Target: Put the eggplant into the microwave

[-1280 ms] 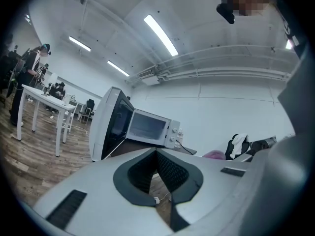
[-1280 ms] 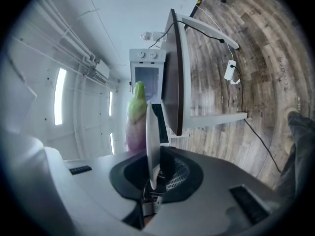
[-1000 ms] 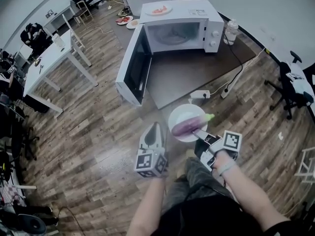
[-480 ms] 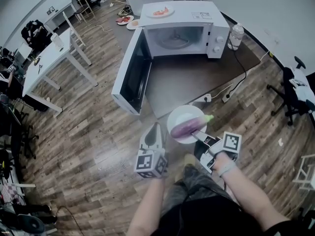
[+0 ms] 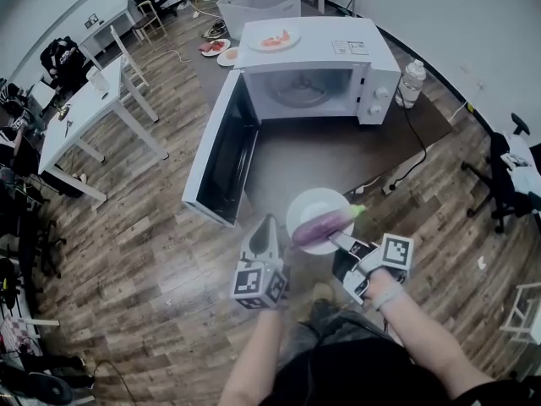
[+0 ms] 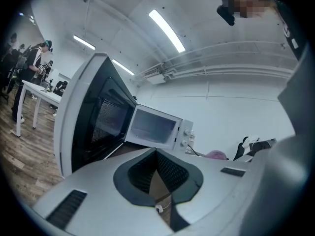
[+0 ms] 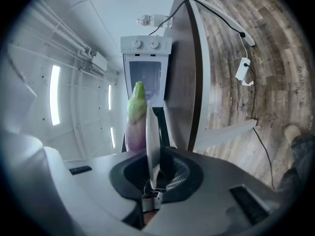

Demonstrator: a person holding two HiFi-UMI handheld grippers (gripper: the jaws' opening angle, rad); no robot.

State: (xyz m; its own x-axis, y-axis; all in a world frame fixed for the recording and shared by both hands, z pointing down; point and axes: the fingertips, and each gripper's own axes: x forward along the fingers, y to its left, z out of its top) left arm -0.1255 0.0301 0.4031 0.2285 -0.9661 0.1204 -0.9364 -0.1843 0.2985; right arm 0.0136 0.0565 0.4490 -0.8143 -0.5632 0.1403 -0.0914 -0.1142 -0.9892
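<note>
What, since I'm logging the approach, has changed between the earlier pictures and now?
Both grippers have advanced toward the open microwave; the plate with the eggplant now nears the table's edge. Unchanged: right gripper clamped on the plate's rim, left gripper shut and empty, door open.

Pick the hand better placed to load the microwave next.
Right. Its gripper is shut on the rim of the plate carrying the eggplant, pointed at the open microwave. The left gripper is shut and empty.
</note>
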